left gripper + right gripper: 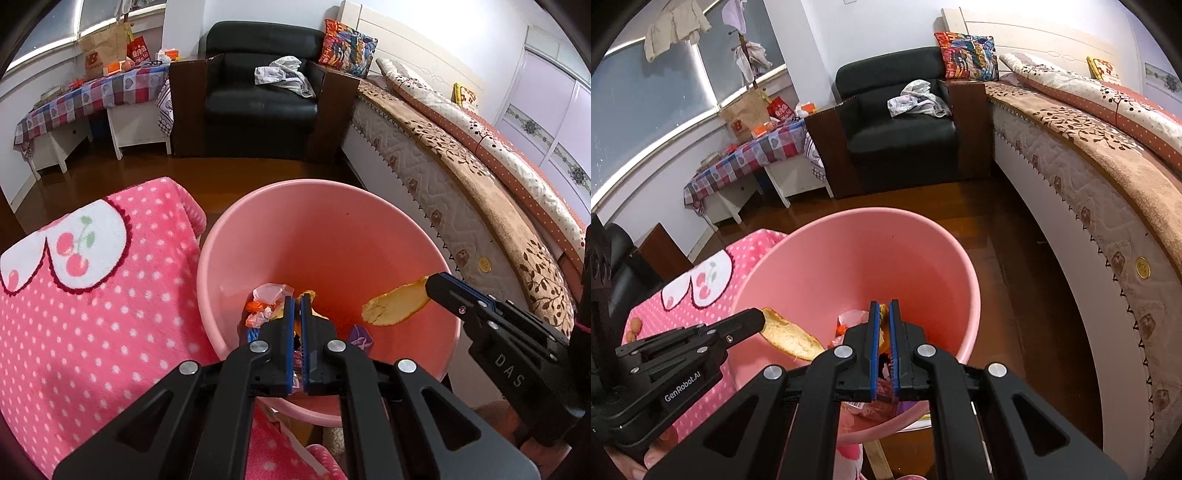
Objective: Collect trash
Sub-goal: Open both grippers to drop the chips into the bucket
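The left gripper [297, 300] was clamped shut on a piece of orange peel [790, 338], which jutted out over the near left rim of the pink bucket [295, 184]. Its side bore the white words "GenRobot.AI". The right gripper [428, 285] was likewise closed on a second piece of peel [395, 306], pale side up, held inside the bucket's right rim; "DAS" was printed on its black body. Crumpled wrappers [266, 299], orange and clear, lay at the bottom of the bucket, with a purple one [360, 338] nearer the front wall. A pink dotted blanket [92, 314] with a cherry patch touched the bucket's left side. On the checked table [92, 99] by the far wall stood a brown paper bag [103, 51] with a large red "B" logo; its smaller lettering was too blurred to read.
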A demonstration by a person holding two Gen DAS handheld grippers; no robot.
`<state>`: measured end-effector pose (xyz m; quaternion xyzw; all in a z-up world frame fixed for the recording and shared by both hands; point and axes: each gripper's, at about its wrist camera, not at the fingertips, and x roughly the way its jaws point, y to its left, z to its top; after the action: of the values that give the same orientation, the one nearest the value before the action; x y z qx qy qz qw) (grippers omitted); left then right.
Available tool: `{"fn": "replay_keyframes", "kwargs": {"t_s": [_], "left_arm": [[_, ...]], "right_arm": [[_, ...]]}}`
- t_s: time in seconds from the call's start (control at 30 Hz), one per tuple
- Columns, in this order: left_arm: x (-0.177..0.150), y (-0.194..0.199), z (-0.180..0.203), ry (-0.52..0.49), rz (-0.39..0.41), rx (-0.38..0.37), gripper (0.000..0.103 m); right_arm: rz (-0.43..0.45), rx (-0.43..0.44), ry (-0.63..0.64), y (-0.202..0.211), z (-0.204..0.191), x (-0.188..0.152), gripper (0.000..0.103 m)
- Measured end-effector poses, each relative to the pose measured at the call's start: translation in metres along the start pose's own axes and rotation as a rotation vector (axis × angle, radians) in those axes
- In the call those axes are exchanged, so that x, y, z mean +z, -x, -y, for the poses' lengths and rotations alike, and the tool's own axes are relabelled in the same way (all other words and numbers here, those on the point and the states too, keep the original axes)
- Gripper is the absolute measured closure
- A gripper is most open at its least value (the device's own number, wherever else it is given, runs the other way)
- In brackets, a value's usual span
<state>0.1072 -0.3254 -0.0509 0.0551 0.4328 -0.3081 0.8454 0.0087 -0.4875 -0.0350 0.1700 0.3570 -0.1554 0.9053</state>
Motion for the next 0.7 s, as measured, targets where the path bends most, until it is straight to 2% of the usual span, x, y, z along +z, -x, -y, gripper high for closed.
{"fn": "replay_keyframes", "kwargs": {"t_s": [0.43,0.57,0.7], "left_arm": [[-0.001,-0.005,0.0,0.004,-0.037,0.009,0.099],[-0.001,-0.005,-0.001,0.008,-0.037,0.006,0.083],[-0.003,-0.002,-0.003,0.01,-0.034,0.0,0.082]], "right_arm": [[-0.04,-0.009,0.015,-0.009,-0.009,-0.007,0.098],[-0.05,-0.011,0.018,-0.011,-0.011,-0.009,0.098],[-0.053,-0.015,0.02,-0.011,-0.013,-0.01,0.098]]}}
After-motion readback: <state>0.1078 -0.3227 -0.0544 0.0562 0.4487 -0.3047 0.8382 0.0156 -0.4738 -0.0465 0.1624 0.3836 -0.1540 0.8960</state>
